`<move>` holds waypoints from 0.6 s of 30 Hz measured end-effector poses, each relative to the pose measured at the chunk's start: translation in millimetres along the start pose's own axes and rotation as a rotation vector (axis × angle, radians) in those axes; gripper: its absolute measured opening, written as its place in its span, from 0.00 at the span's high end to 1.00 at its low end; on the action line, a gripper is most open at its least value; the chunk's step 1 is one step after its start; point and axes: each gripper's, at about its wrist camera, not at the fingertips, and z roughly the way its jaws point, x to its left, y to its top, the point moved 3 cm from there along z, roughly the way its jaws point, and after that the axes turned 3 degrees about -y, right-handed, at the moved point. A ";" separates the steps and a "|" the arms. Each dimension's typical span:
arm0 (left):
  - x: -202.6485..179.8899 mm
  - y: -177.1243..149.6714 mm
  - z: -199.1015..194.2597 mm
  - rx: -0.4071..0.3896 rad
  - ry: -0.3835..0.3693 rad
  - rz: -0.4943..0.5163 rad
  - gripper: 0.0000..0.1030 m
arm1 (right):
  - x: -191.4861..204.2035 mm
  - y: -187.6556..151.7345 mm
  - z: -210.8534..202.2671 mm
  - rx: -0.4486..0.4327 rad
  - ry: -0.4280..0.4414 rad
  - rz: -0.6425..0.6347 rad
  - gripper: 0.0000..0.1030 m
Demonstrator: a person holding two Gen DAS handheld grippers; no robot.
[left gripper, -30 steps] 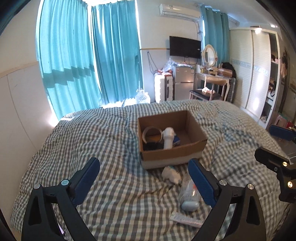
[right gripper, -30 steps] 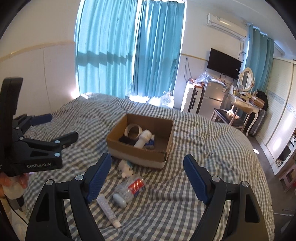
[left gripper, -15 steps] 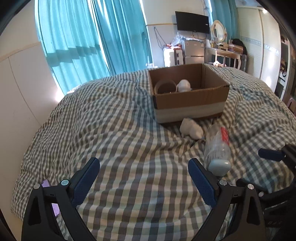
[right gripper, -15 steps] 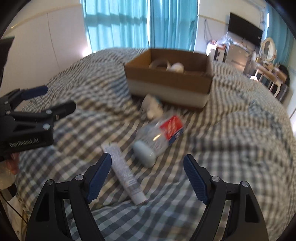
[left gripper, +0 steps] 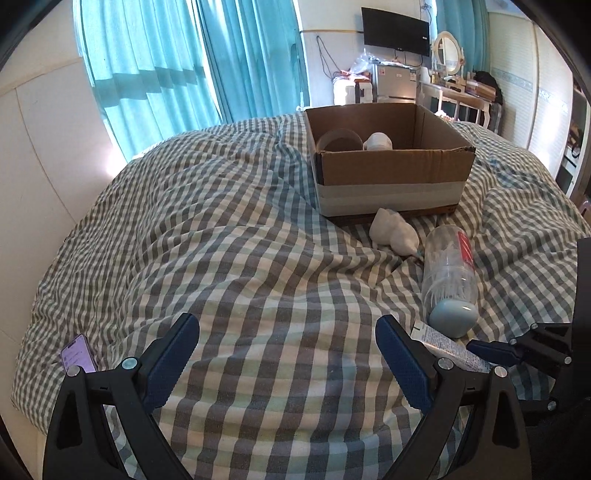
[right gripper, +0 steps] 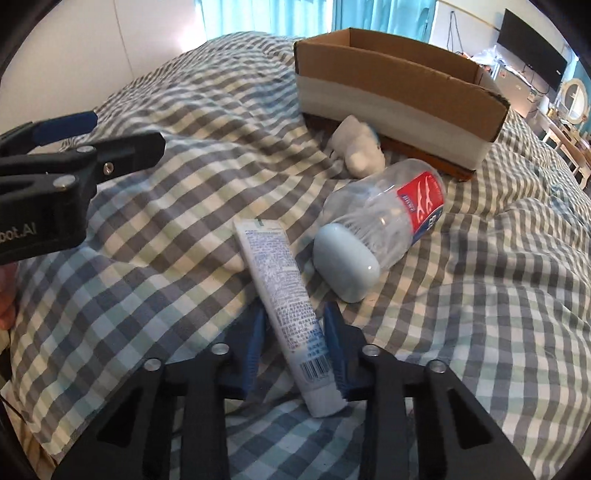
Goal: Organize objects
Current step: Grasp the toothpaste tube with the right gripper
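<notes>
The bed (left gripper: 240, 258) takes up most of both views, covered with a rumpled grey, green and white checked quilt. Behind it hang teal curtains (left gripper: 177, 66); a wall-mounted television (left gripper: 395, 26), a small fridge (left gripper: 393, 83) and a dressing table with an oval mirror (left gripper: 447, 48) stand along the far wall.

On the quilt sits an open cardboard box (left gripper: 391, 177) with a pale band round its lower half; a tape roll (left gripper: 340, 139) and a white bottle (left gripper: 377, 141) lie inside. Just in front of the box lies a crumpled white item (right gripper: 356, 146), and next to it a clear plastic jar (right gripper: 384, 229) on its side, pale-blue lid toward me. A white tube (right gripper: 282, 295) lies beside the lid. A phone (left gripper: 75, 357) rests near the quilt's left edge.

My right gripper (right gripper: 295, 339) has its pads either side of the tube's lower half, narrowed close to it; the right pad meets the tube's edge, but I cannot confirm a firm clamp. My left gripper (left gripper: 286, 354) is spread wide over bare quilt, holding nothing.

Compared with half a second ago, my right jaws have drawn in from wide apart and come forward round the tube. The left gripper remains equally wide, with the box nearer in its view.
</notes>
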 end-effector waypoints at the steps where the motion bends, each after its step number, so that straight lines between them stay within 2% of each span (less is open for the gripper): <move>1: -1.3 0.3 -0.3 -0.001 0.000 0.005 0.04 | -0.7 -0.2 -1.7 -0.006 0.003 0.003 0.73; 5: -8.1 2.5 -0.2 0.003 -0.006 0.025 0.04 | -7.1 -0.7 -21.0 -0.063 0.023 0.033 0.78; 9: -20.1 8.7 0.6 0.002 -0.029 0.041 0.04 | -26.3 7.3 -51.9 -0.144 -0.016 0.055 0.79; 18: -81.2 22.8 19.6 0.016 -0.116 0.059 0.04 | -111.9 27.0 -80.2 -0.218 -0.135 0.191 0.78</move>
